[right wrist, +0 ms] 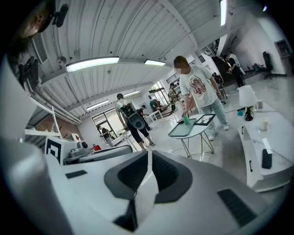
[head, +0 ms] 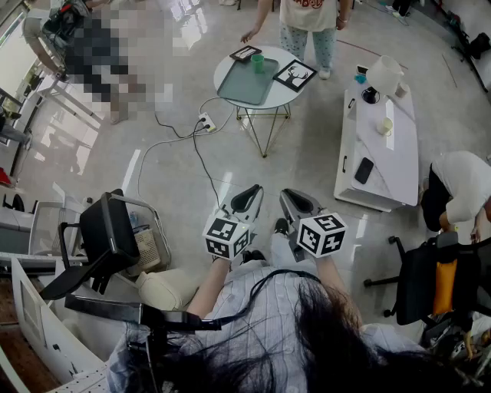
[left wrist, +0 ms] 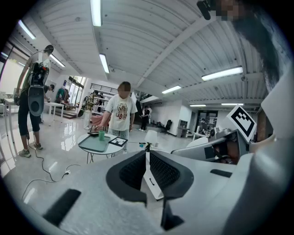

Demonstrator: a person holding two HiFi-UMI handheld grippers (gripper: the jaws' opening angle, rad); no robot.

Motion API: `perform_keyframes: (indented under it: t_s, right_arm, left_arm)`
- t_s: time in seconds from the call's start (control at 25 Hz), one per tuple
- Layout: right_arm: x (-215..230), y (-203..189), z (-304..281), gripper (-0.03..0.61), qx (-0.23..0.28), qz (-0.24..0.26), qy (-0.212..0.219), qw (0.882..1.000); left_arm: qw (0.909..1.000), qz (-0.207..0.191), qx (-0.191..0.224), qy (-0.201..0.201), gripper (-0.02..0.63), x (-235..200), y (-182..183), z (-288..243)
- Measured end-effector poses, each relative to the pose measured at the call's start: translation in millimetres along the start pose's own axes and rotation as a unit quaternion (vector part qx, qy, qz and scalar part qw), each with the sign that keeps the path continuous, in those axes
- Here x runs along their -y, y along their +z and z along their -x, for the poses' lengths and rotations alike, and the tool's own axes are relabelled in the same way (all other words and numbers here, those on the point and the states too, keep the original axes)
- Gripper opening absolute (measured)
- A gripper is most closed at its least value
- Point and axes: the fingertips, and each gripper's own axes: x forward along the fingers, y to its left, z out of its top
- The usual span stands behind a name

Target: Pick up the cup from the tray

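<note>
A small green cup (head: 258,63) stands at the far end of a grey-green tray (head: 244,86) on a round white table, several steps ahead of me. In the left gripper view the cup (left wrist: 101,135) and tray (left wrist: 94,145) appear small at left. The right gripper view shows the cup (right wrist: 186,120) on the tray (right wrist: 183,130) right of centre. My left gripper (head: 249,189) and right gripper (head: 291,193) are held side by side close to my body, far from the table. Both are shut and empty, their dark pads meeting at the tips (left wrist: 147,151) (right wrist: 149,153).
Two black-framed pictures (head: 294,74) (head: 245,53) flank the tray. A person (head: 307,19) stands behind the round table. A power strip and cables (head: 205,120) lie on the floor between. A long white table (head: 380,146) with a lamp stands right; black chairs (head: 107,230) (head: 433,280) sit beside me.
</note>
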Motion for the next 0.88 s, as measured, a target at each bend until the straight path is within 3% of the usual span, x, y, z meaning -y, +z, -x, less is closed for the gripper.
perform_keyframes:
  t_s: [0.88]
  right_arm:
    - [14,9,-24,0.049,-0.006,-0.009,0.002,1.0]
  left_arm:
    - [0.9996,0.024,-0.002,0.017,0.038,-27,-2,-15]
